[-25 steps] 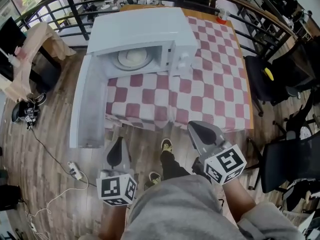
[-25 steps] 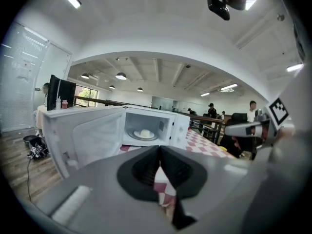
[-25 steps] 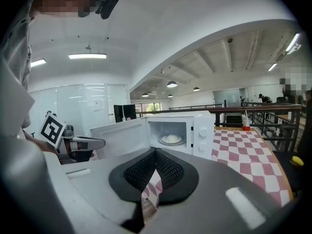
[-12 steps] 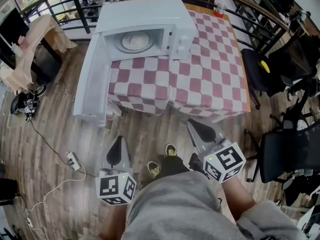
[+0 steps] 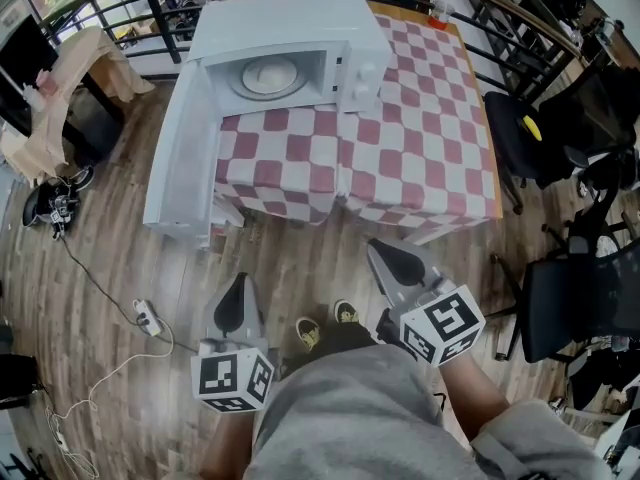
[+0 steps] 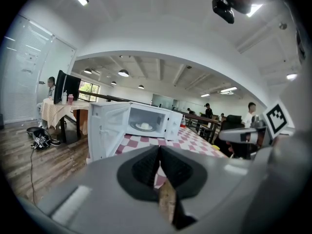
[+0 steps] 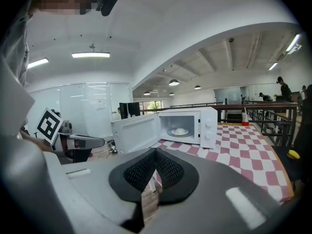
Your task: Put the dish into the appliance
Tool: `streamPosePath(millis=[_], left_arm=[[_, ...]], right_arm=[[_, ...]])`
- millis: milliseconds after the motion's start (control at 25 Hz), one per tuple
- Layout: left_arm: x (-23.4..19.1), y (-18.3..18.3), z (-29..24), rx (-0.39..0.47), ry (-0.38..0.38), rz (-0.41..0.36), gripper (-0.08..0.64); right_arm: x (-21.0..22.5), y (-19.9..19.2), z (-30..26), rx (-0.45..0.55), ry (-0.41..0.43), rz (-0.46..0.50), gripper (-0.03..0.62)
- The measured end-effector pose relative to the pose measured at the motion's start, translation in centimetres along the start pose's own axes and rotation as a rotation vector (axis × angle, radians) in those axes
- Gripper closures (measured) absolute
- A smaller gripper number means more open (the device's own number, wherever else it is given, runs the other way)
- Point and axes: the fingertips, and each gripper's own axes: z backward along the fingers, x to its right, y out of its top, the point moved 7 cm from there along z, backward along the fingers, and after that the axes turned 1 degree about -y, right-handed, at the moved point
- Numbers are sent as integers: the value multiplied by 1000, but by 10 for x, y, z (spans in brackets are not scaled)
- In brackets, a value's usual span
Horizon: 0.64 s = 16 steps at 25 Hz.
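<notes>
White: one microwave (image 5: 285, 23), one dish (image 5: 270, 76) inside

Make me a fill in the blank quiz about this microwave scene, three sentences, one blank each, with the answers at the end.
1. The door of the microwave stands ____.
2. The white dish sits ____ the microwave, on its turntable.
3. The left gripper and the right gripper are held back from the table, each with its jaws ____ and nothing between them.

Missing words: open; inside; shut
</notes>
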Motion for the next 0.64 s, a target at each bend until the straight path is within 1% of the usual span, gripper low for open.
streamPosePath(millis=[480, 640], left_arm=[[8, -3, -3, -17, -15, -9, 549], [12, -6, -3, -15, -16, -25, 549]], right_arm=[[8, -6, 6, 9, -19, -11, 595], [8, -10, 8, 15, -18, -16, 595]])
